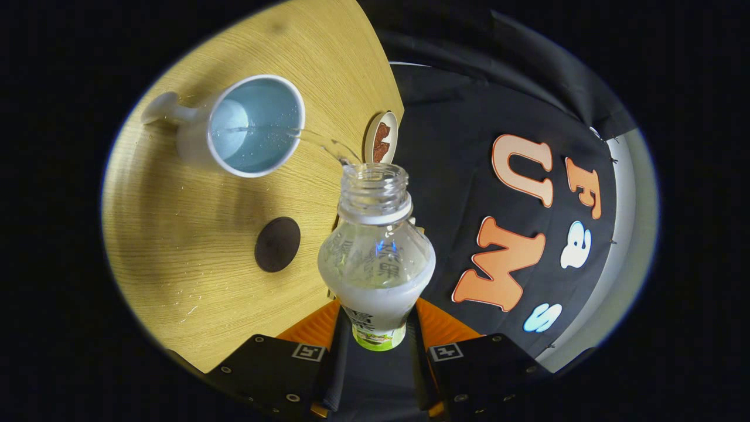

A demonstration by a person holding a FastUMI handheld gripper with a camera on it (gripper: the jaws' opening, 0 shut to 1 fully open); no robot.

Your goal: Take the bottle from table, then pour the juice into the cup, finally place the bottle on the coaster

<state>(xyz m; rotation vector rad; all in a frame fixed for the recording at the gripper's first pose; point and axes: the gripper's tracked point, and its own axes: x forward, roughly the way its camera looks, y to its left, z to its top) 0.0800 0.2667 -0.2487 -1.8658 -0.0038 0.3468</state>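
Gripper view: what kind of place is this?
Likely a staged recording booth, not a kitchen: a small wooden table against a black cloth wall, set only with a cup, a coaster and the gripped bottle.

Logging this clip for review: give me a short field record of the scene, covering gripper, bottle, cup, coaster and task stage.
gripper: gripper shut on the bottle, one finger on each side of its lower body
bottle: bottle uncapped, tilted toward the cup, part full of pale liquid
stream: thin stream running from the bottle's mouth into the cup
cup: white cup on the wooden table, liquid inside
coaster: dark round coaster, bare, beside the bottle
stage: pouring; bottle not yet placed
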